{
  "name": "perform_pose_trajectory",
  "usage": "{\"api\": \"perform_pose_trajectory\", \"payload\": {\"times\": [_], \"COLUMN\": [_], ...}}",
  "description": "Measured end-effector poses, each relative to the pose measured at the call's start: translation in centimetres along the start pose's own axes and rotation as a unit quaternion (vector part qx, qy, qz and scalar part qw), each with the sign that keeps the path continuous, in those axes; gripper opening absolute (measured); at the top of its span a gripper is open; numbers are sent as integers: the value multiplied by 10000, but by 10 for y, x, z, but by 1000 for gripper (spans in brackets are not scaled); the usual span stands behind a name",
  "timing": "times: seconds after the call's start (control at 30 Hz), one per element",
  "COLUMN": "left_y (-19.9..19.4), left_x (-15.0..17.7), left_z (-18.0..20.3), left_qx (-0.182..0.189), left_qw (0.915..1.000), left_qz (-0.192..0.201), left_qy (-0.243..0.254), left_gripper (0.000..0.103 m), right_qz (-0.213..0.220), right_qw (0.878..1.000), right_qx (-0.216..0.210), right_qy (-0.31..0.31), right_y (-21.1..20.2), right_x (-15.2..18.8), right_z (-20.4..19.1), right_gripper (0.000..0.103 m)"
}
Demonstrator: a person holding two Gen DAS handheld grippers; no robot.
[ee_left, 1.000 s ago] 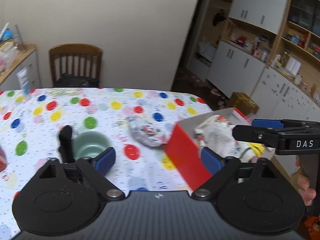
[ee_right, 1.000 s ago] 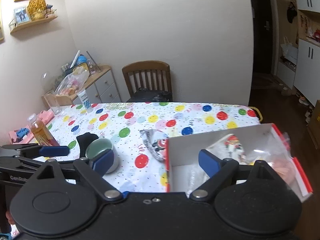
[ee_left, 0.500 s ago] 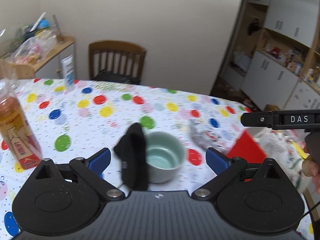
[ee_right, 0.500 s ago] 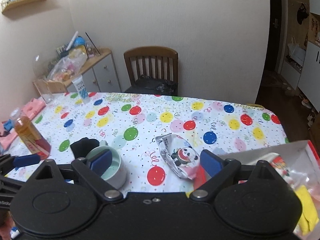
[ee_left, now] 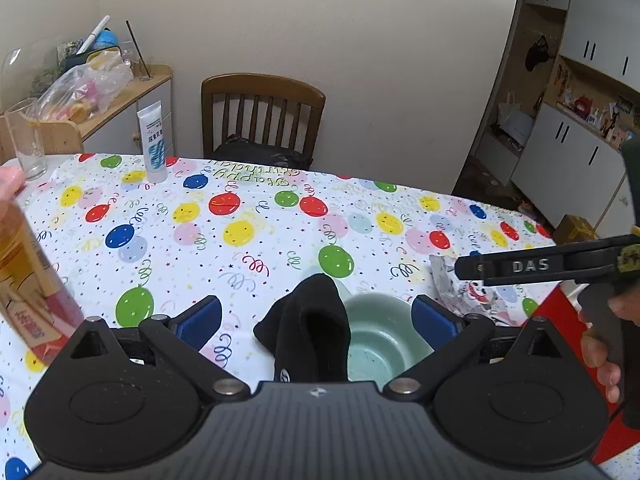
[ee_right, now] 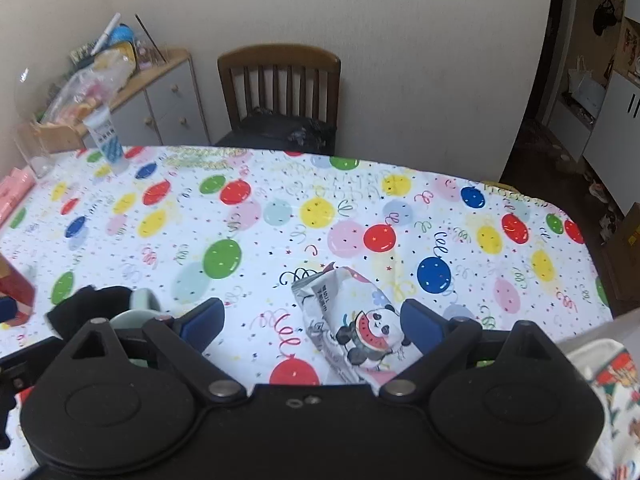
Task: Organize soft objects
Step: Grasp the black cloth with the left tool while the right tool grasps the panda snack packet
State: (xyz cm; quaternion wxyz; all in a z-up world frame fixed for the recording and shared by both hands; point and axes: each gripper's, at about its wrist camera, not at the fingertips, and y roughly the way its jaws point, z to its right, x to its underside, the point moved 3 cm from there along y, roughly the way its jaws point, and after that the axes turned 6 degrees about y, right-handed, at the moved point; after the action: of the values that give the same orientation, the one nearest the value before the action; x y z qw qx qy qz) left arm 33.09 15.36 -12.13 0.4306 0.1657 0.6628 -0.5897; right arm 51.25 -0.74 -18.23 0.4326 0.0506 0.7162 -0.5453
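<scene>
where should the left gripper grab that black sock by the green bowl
Best guess: pinch the raised folded hump of the black sock, coming from above with the pads across its narrow width. It stands bunched against the green bowl, so keep to the side away from the rim. The left gripper is open.

Black gripper (ee_left: 316,322) — blue pads (ee_left: 199,321).

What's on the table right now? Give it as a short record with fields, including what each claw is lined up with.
surface: table under a balloon-print cloth
left claw: open, black sock between its fingers, untouched
sock: draped against the green bowl
right claw: open over the panda packet, no contact
also there: white tube, glass, orange bottle
</scene>
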Motion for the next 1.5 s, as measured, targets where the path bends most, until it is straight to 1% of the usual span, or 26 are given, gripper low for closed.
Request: {"api": "perform_pose_trajectory", "payload": {"times": [0.13,0.33,0.4,0.47,0.57,0.63,0.67,0.73,0.77,0.83,0.9,0.97,1.0,1.03,1.07,1.1,1.13,1.17,1.2,1.27,1.3,1.33,1.37,1.43,1.5], "left_y": [15,35,40,44,45,45,45,46,47,47,47,45,45,44,44,44,44,43,42,40,39,37,36,33,29], "left_x": [0,1,1,1,1,0,0,-1,-1,0,0,0,0,0,0,0,0,1,1,2,2,3,4,5,8], "left_z": [0,-9,-13,-15,-19,-20,-21,-22,-22,-24,-27,-31,-33,-35,-38,-40,-42,-43,-45,-48,-49,-51,-52,-54,-56], "left_qx": [-126,-308,-282,-180,-71,29,85,175,231,336,431,467,498,512,502,480,471,460,434,400,388,391,380,335,287], "left_qw": [9998,9987,9982,9975,9969,9963,9958,9946,9940,9927,9912,9901,9894,9887,9883,9880,9878,9877,9878,9877,9878,9879,9881,9889,9894], "left_qz": [-136,-340,-380,-451,-423,-438,-460,-506,-516,-530,-533,-526,-521,-516,-523,-537,-541,-533,-518,-485,-472,-454,-436,-392,-342], "left_qy": [24,-238,-364,-510,-662,-733,-782,-886,-935,-1030,-1132,-1217,-1261,-1308,-1344,-1366,-1380,-1394,-1406,-1429,-1433,-1434,-1425,-1396,-1381], "left_gripper": [102,102,102,101,98,86,83,70,68,61,57,51,46,41,39,38,35,33,32,28,25,21,20,17,16], "right_qz": [-127,-273,-284,-294,-345,-391,-414,-405,-423,-424,-385,-360,-357,-346,-335,-325,-307,-299,-297,-282,-261,-239,-204,-129,-59], "right_qw": [9999,9995,9994,9992,9990,9988,9987,9986,9986,9984,9985,9985,9984,9984,9982,9980,9976,9973,9970,9969,9967,9963,9959,9952,9953], "right_qx": [54,89,122,199,255,269,287,322,323,363,383,417,430,448,484,521,572,614,646,636,640,655,658,653,598], "right_qy": [-57,-95,-142,-156,-96,-76,-85,-64,-36,-65,-100,-73,-62,-77,-117,-172,-231,-275,-306,-372,-428,-506,-595,-716,-762], "right_y": [21,46,52,58,68,73,76,79,81,83,83,83,83,83,83,83,82,82,81,80,79,78,76,71,65], "right_x": [-3,-3,-2,-1,2,4,6,7,8,8,9,9,9,9,9,9,9,9,9,9,9,10,10,11,12], "right_z": [-2,-7,-9,-11,-9,-9,-9,-8,-7,-6,-5,-3,-2,-1,-1,-1,-1,-1,-1,-2,-4,-6,-9,-14,-16], "right_gripper": [95,94,94,93,92,90,90,88,86,85,81,75,73,67,59,55,47,42,40,30,28,23,19,18,17]}}
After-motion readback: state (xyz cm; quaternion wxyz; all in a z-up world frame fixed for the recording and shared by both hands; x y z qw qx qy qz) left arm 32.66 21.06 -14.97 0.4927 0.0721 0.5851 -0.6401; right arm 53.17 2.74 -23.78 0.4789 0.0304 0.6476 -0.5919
